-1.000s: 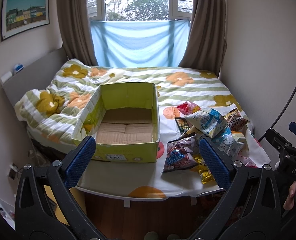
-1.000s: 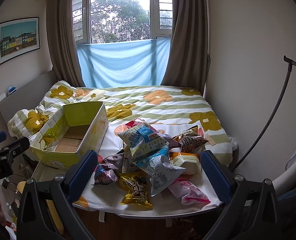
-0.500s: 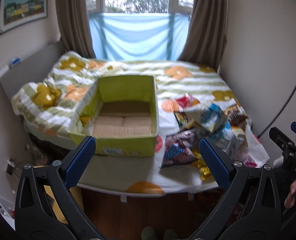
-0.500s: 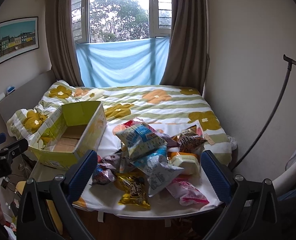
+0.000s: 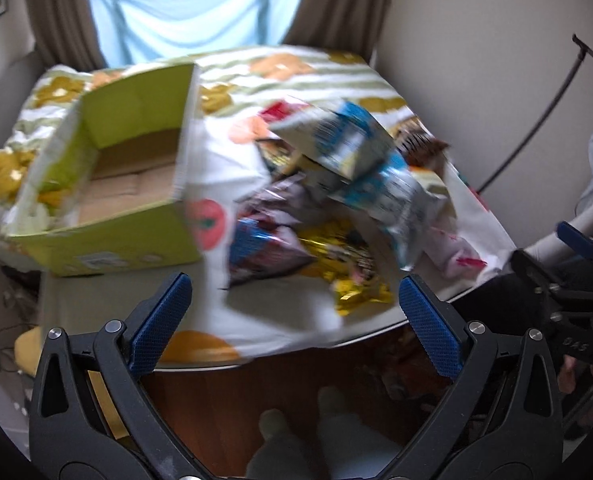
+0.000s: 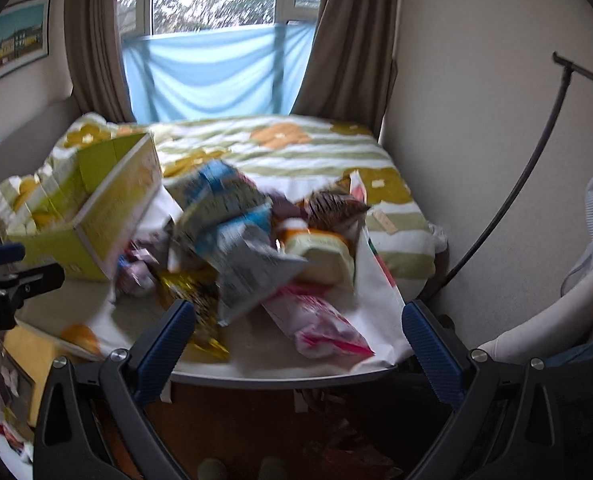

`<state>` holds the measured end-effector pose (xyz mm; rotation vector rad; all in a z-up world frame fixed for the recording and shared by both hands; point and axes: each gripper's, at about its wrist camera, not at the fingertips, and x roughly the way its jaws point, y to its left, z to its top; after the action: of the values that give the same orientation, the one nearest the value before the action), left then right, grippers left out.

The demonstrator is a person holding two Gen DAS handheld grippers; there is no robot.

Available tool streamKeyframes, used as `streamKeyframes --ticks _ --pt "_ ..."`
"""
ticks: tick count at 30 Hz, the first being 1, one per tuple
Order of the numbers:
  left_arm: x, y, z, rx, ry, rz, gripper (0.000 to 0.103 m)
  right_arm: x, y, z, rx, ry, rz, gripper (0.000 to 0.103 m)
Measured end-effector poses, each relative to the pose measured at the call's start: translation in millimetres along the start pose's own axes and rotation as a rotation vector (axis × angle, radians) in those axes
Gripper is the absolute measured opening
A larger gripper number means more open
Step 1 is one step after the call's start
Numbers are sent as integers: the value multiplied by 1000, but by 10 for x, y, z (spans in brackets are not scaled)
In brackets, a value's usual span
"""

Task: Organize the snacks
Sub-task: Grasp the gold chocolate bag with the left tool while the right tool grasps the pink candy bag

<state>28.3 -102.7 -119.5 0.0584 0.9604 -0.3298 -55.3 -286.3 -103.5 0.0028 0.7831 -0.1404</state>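
Note:
A heap of snack bags lies on the cloth-covered table [image 5: 288, 320]. A blue-and-white bag [image 5: 336, 140] sits on top, with a gold bag [image 5: 348, 268] and a purple bag [image 5: 264, 248] at the front. To their left stands an empty yellow-green cardboard box [image 5: 108, 184], its top open. My left gripper [image 5: 292, 292] hangs open before the table edge, level with the gold bag, and holds nothing. My right gripper [image 6: 298, 316] is also open and empty, just short of a pink bag [image 6: 320, 328] and a grey-blue bag [image 6: 248, 264]. Both views are blurred.
Behind the table is a bed with a flowered quilt [image 6: 288, 148], then a window hung with blue cloth [image 6: 216, 76]. A wall and a thin black curved rod [image 6: 536, 168] lie to the right. Wooden floor and the person's feet [image 5: 296, 420] show below the table edge [image 6: 280, 380].
Both cameras have dipped and moved closer to the table's front edge. The left view has swung right, from the box toward the snack heap. Both grippers stay open.

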Motion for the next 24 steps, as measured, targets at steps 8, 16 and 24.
streamKeyframes --ticks 8,16,24 --pt "697 -439 -38 -32 116 -16 103 689 -260 -174 -91 110 128 103" --pt "1279 -537 -41 -88 180 21 102 1234 -247 -284 -191 211 229 99" --pt "1560 -561 -43 -106 208 63 98 1494 -294 -327 -285 259 279 88"
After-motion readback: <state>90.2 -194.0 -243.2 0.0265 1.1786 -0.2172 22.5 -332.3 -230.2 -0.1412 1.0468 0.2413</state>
